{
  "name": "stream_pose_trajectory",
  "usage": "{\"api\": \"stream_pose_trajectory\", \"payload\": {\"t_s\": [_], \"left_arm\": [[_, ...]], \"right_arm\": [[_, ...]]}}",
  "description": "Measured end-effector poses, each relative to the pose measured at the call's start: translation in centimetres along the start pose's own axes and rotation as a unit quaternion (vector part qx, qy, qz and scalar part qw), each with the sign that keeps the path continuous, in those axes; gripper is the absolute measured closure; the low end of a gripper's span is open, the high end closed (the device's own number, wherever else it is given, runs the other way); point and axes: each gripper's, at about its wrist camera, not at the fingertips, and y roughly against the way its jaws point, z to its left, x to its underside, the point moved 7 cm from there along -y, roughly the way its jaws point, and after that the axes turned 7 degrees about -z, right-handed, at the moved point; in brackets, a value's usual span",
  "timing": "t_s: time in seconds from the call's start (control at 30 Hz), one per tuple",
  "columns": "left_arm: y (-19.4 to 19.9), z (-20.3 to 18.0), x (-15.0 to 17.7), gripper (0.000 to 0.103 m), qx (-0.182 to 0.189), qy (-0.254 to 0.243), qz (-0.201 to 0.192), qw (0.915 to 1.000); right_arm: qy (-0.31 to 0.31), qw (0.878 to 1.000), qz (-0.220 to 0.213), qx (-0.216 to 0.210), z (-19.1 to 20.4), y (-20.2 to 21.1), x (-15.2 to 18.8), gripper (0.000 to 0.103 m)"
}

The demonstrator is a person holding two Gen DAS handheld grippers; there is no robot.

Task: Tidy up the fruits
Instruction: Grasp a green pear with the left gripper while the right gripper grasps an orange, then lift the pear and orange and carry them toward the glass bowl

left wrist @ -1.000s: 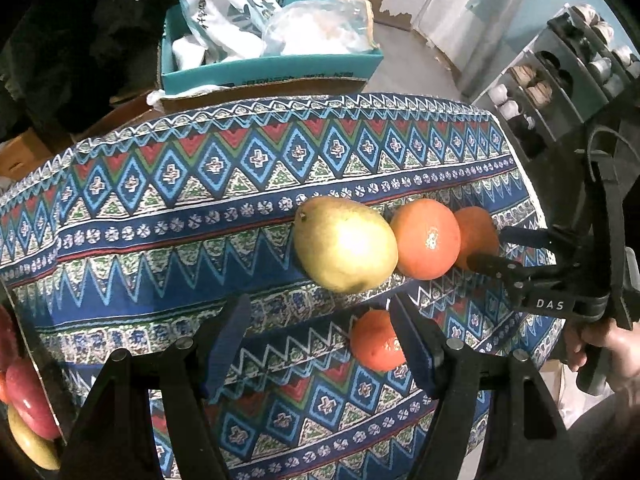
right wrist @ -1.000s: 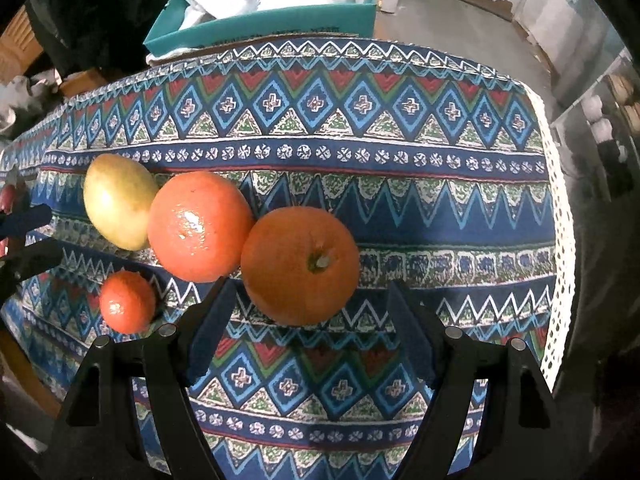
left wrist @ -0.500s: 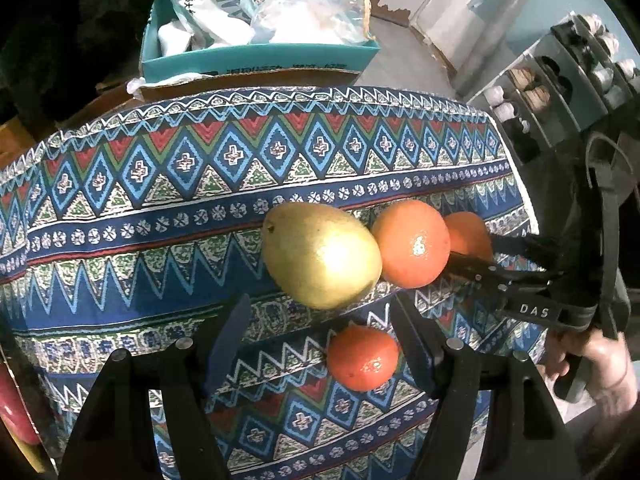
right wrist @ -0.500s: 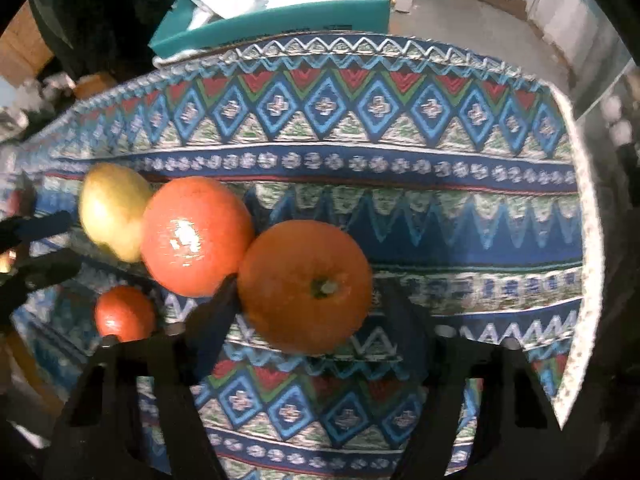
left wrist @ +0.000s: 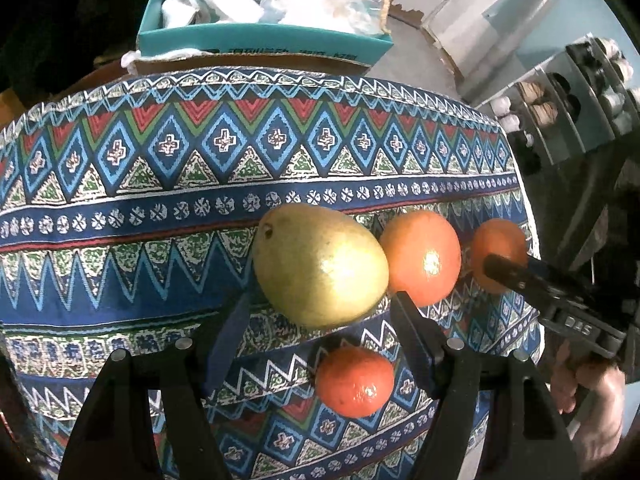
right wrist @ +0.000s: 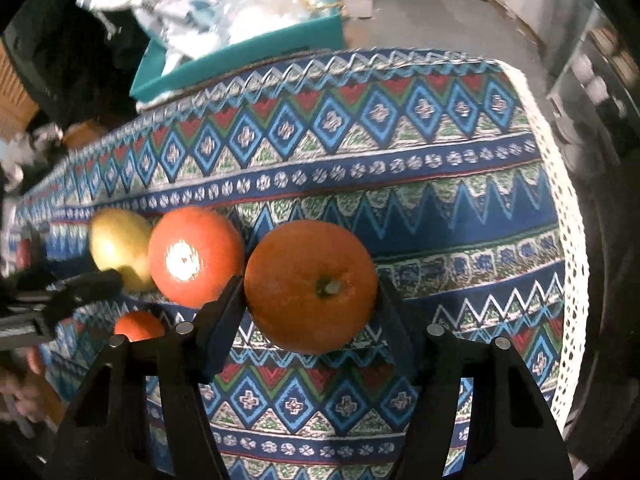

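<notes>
Four fruits lie on the table [left wrist: 120, 216], which wears a patterned cloth, and we place each by the pear [left wrist: 320, 266], the biggest of them. Behind the pear, past the table's far edge, a teal box [left wrist: 264, 42] holds plastic bags. Touching the pear on its right is a glossy red-orange fruit [left wrist: 422, 258], then the orange [right wrist: 310, 286] just beyond that, so the three form a row, probably lined up by kind. Our right gripper [right wrist: 310, 300] is clamped on this orange, its pads pressing either side, we judge so as to shift it along or out of the row. Our left gripper [left wrist: 316, 332] hangs at a middling spread, holding nothing, its fingers straddling the near side of the pear. Smallest, a tangerine [left wrist: 354, 382] sits alone, just nearer us than the pear.
</notes>
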Motion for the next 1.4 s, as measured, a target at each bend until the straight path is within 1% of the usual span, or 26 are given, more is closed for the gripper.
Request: {"api": "stream_pose_trajectory", "payload": {"t_s": [0.13, 0.27, 0.53, 0.6, 0.63, 0.67, 0.8, 0.97, 1.1, 1.2, 1.3, 1.4], "left_arm": [[-0.6, 0.2, -0.1, 0.029, 0.007, 0.017, 0.0, 0.9998], [-0.9, 0.3, -0.4, 0.029, 0.013, 0.028, -0.001, 0.9995], [-1.9, -0.3, -1.3, 0.029, 0.024, 0.047, -0.003, 0.9986], [-1.9, -0.3, -1.4, 0.03, 0.021, 0.049, -0.009, 0.9985], [-2.0, -0.2, -1.4, 0.034, 0.016, 0.05, -0.011, 0.9986], [-2.1, -0.2, -1.4, 0.034, 0.014, 0.049, -0.013, 0.9986], [-2.1, -0.5, -1.5, 0.034, 0.011, 0.033, -0.023, 0.9991], [-1.4, -1.0, -1.3, 0.034, -0.016, -0.005, -0.043, 0.9989], [-0.1, -1.0, -1.5, 0.034, -0.017, -0.005, -0.063, 0.9979], [1.0, -1.0, -1.5, 0.034, -0.028, -0.024, -0.072, 0.9967], [2.2, -1.1, -1.4, 0.034, -0.041, -0.047, -0.081, 0.9947], [3.1, -1.2, -1.3, 0.034, -0.045, -0.057, -0.086, 0.9936]], "right_arm": [[-0.022, 0.999, -0.025, 0.01, -0.4, 1.3, -0.3, 0.038], [-0.032, 0.999, -0.036, 0.02, -0.7, 1.8, 0.0, 0.038], [-0.033, 0.999, -0.033, 0.019, 0.0, 1.3, 0.1, 0.038], [-0.035, 0.999, -0.033, 0.017, 0.1, 1.3, 0.1, 0.038], [-0.036, 0.999, -0.034, 0.016, 0.2, 1.3, 0.0, 0.038], [-0.036, 0.999, -0.034, 0.015, 0.2, 1.3, 0.0, 0.038], [-0.037, 0.999, -0.036, 0.013, 0.3, 1.4, -0.1, 0.038], [-0.034, 0.999, -0.04, 0.014, 0.5, 1.6, -0.1, 0.038], [-0.028, 0.998, -0.045, 0.018, 0.7, 2.0, -0.1, 0.038], [-0.021, 0.998, -0.05, 0.024, 0.8, 2.4, -0.2, 0.038], [-0.018, 0.998, -0.058, 0.022, 1.1, 3.0, -0.4, 0.038], [-0.01, 0.998, -0.066, 0.019, 1.6, 3.8, -0.8, 0.038]]}}
